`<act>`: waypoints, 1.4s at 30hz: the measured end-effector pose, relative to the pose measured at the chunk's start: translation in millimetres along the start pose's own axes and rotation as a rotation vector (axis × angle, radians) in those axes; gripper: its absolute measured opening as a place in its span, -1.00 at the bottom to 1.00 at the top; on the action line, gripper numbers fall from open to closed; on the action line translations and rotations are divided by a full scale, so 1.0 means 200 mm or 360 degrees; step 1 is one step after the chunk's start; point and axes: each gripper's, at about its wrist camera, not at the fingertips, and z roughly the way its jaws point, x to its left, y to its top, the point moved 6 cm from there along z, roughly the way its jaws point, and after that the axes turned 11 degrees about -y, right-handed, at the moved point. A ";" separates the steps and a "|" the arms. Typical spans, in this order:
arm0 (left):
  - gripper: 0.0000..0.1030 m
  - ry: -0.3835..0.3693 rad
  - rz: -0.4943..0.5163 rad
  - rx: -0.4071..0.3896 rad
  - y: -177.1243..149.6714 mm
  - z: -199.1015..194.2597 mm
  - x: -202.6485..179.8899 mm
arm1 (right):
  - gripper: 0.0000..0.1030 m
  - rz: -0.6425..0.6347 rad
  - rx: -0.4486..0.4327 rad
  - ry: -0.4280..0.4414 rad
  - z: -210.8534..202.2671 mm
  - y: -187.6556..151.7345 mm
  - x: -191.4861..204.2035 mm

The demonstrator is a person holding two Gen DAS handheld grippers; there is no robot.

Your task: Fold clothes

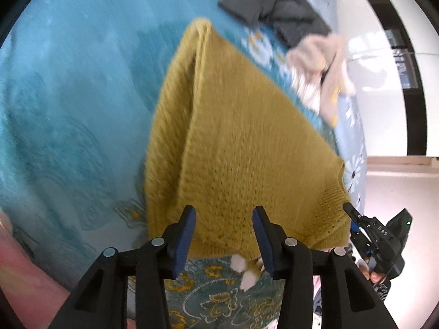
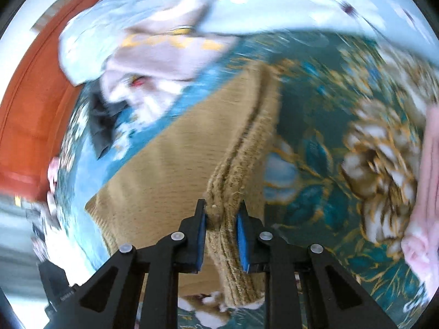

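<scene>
A mustard yellow knit sweater (image 1: 236, 142) lies partly folded on the teal floral bedspread (image 1: 68, 96), a fold running down its left side. My left gripper (image 1: 223, 216) is open just above the sweater's near hem, holding nothing. My right gripper (image 2: 221, 211) is shut on the sweater's layered ribbed edge (image 2: 233, 192); it shows in the left wrist view (image 1: 348, 208) at the sweater's near right corner. In the right wrist view the sweater (image 2: 170, 170) stretches away to the left of the pinched edge.
A dark grey garment (image 1: 277, 11) and a beige and white garment (image 1: 318, 65) lie at the far right of the bed. A pink cloth (image 2: 428, 192) lies at the right. A red-brown headboard (image 2: 27, 104) and a pale floor (image 1: 397, 186) border the bed.
</scene>
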 end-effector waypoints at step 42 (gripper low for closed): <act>0.00 -0.0041 -0.0251 -0.0380 0.09 -0.45 0.35 | -0.38 -0.1610 0.0211 0.0226 0.19 -0.94 1.37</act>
